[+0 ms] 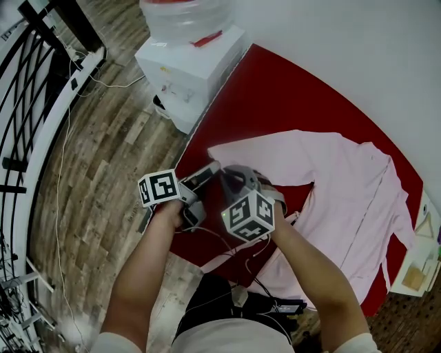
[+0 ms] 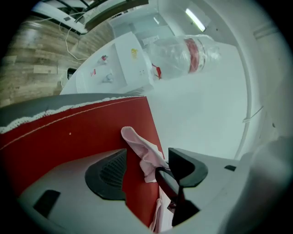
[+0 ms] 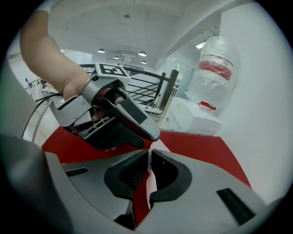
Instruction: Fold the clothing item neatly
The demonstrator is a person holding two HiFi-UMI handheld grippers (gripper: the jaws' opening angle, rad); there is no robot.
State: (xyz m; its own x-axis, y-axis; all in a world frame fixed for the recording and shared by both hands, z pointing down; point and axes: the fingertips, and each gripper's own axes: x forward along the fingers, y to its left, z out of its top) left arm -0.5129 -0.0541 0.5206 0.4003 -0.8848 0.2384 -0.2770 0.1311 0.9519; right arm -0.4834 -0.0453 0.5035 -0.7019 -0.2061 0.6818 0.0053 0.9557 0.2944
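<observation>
- The pink shirt [image 1: 344,200] lies spread open on the red bench [image 1: 275,96], its body toward the right end and one sleeve reaching left toward the bench edge.
- A narrow strip of the same pink fabric hangs over the near edge of the bench, below the two grippers.
- Left gripper [image 1: 207,172]: the jaws stand spread wide. In the left gripper view a crumpled end of pink fabric sits in the gap, close against the right-hand jaw and clear of the left-hand one. The pads do not press on it.
- Right gripper [image 3: 149,176]: the jaws are pressed together, pinching a thin layer of the shirt's fabric between the ribbed pads.
- The two grippers sit just beside each other over the left part of the bench, near the sleeve end, with the left one ahead of the right gripper's jaws.
- A water dispenser [image 1: 189,65] with a bottle [image 1: 182,17] on top stands on the wooden floor [image 1: 103,172], just beside the bench's far left edge.
</observation>
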